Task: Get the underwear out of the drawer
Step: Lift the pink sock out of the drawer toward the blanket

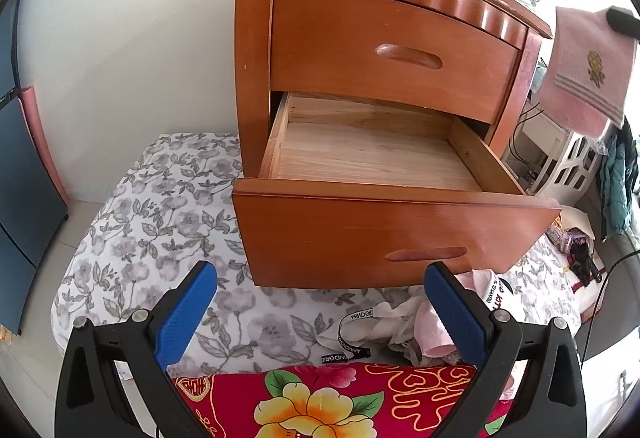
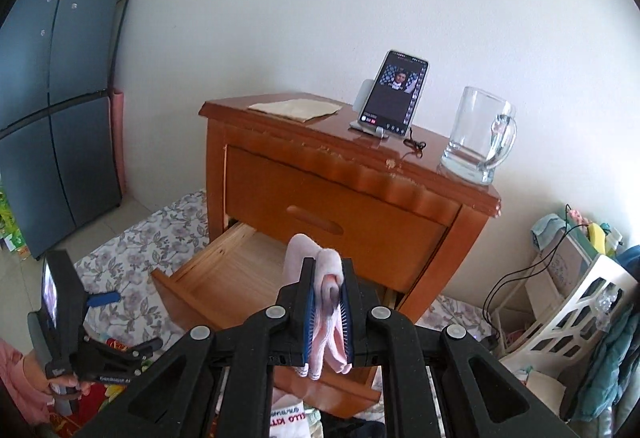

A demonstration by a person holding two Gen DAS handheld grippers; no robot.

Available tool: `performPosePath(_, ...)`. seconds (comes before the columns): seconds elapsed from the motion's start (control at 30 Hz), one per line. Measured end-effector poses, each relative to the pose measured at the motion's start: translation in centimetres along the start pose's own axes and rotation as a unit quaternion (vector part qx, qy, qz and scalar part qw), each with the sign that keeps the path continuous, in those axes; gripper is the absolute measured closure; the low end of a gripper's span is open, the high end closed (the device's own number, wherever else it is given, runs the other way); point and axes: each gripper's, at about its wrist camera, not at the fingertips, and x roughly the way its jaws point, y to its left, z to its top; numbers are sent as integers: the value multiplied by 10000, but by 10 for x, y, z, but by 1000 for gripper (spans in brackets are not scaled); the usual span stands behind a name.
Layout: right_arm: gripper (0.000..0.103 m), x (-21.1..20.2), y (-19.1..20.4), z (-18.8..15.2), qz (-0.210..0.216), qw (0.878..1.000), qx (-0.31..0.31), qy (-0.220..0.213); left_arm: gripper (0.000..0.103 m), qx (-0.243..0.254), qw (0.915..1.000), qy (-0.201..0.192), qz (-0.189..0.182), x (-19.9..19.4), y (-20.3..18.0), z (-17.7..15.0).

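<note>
The wooden nightstand (image 1: 384,49) has its lower drawer (image 1: 372,157) pulled out, and the drawer's bare wooden floor shows with nothing on it. My left gripper (image 1: 320,274) is open in front of the drawer face, with nothing between its blue pads (image 1: 188,306). My right gripper (image 2: 328,266) is shut on pink underwear (image 2: 326,302), held up above the open drawer (image 2: 224,274). In the left wrist view the same pink underwear (image 1: 588,73) hangs at the upper right. Several more garments (image 1: 400,326) lie in a pile on the floral sheet (image 1: 160,217) below the drawer.
On the nightstand top stand a phone on a holder (image 2: 394,93), a glass mug (image 2: 480,133) and a folded cloth (image 2: 296,107). A dark fridge (image 2: 52,77) is at the left, a white basket (image 2: 560,318) with cables at the right. A red floral blanket (image 1: 328,398) lies nearest me.
</note>
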Motion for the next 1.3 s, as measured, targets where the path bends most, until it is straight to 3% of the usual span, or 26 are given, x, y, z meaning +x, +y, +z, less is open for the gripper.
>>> performPosePath(0.53, 91, 28, -8, -79, 335, 9917, 747, 996, 0, 106, 9999, 70, -13, -2, -7, -3)
performPosePath(0.87, 91, 50, 11, -110, 785, 9813, 860, 1533, 0, 190, 9997, 156, -12, 1, -13, -5)
performPosePath(1.2, 91, 68, 36, -118, 1261, 9724, 832, 1780, 0, 172, 9996, 240, -20, 8, -11, -7)
performPosePath(1.3, 91, 84, 40, -128, 1415, 9647, 884, 2035, 0, 169, 9995, 258, -31, 9, -11, -7)
